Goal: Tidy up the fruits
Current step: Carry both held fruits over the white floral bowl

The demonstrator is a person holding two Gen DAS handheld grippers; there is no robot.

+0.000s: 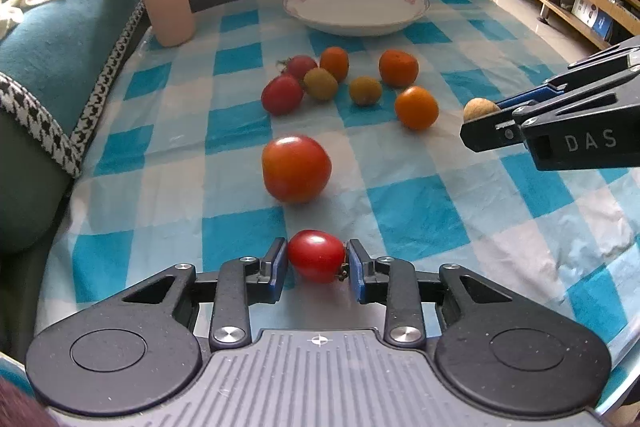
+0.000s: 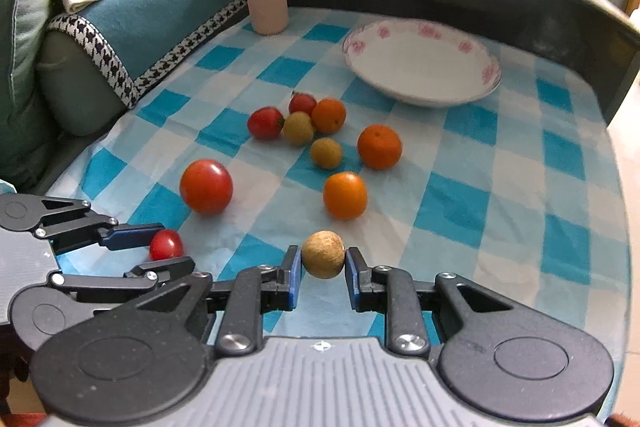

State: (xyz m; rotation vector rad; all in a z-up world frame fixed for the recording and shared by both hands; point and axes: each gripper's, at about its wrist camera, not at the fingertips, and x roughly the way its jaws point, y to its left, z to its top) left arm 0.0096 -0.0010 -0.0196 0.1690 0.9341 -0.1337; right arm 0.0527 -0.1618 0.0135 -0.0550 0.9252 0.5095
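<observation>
Left gripper [image 1: 317, 259] clamped narrow on small red tomato [image 1: 316, 255], pads touching both sides, low over checked cloth [image 1: 416, 211]. Right gripper [image 2: 322, 259] pinched round tan fruit [image 2: 323, 254] (longan-like). Remaining fruit loose before white plate [image 2: 424, 95].

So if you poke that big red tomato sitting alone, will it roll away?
Probably. The big tomato looks round and nothing touches it, so a nudge should send it rolling across the flat checked cloth. Its skin looks smooth and shiny, so it may be slippery, and a hard squeeze could squash it.
</observation>
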